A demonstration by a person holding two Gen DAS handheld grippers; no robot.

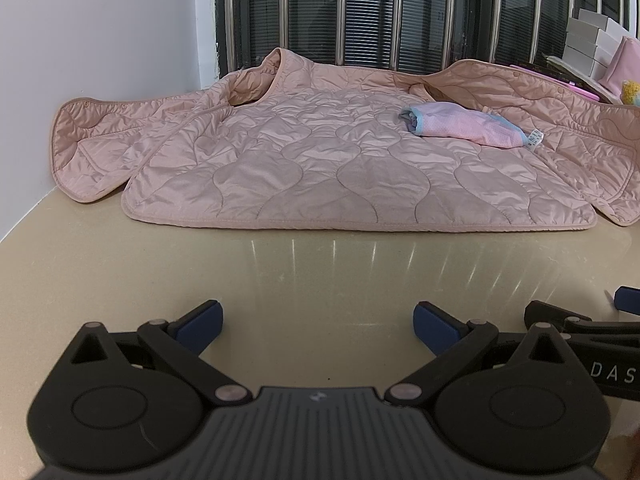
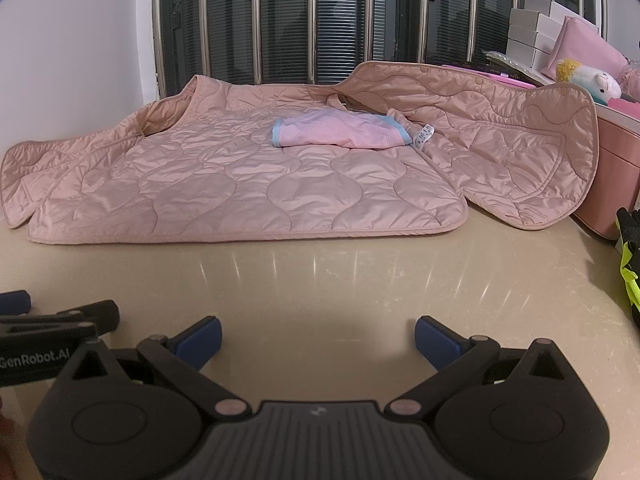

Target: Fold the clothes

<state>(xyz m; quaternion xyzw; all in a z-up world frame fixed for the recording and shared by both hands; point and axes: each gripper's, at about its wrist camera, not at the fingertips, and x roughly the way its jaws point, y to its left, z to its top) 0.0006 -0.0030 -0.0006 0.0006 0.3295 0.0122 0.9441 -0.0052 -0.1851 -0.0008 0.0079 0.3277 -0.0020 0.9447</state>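
Note:
A pink quilted jacket [image 1: 304, 160] [image 2: 240, 176] lies spread open on the beige table [image 1: 280, 280] [image 2: 340, 280], its front flaps flung out to both sides. On its lining rests a small folded pink garment with light blue trim [image 1: 460, 126] [image 2: 340, 132] and a white label. My left gripper [image 1: 318, 322] hovers low over the bare table in front of the jacket's hem, open and holding nothing. My right gripper [image 2: 318, 338] sits just to its right, also open and holding nothing. Each gripper's blue-tipped fingers show at the edge of the other's view.
A white wall [image 1: 100, 40] bounds the table on the left, a barred window with blinds [image 2: 320, 20] at the back. White boxes [image 2: 536, 32], a pink pouch [image 2: 588, 52], a plush toy [image 2: 592, 78] and a pink box [image 2: 616, 168] crowd the right. A black and yellow glove [image 2: 630, 256] lies at the right edge.

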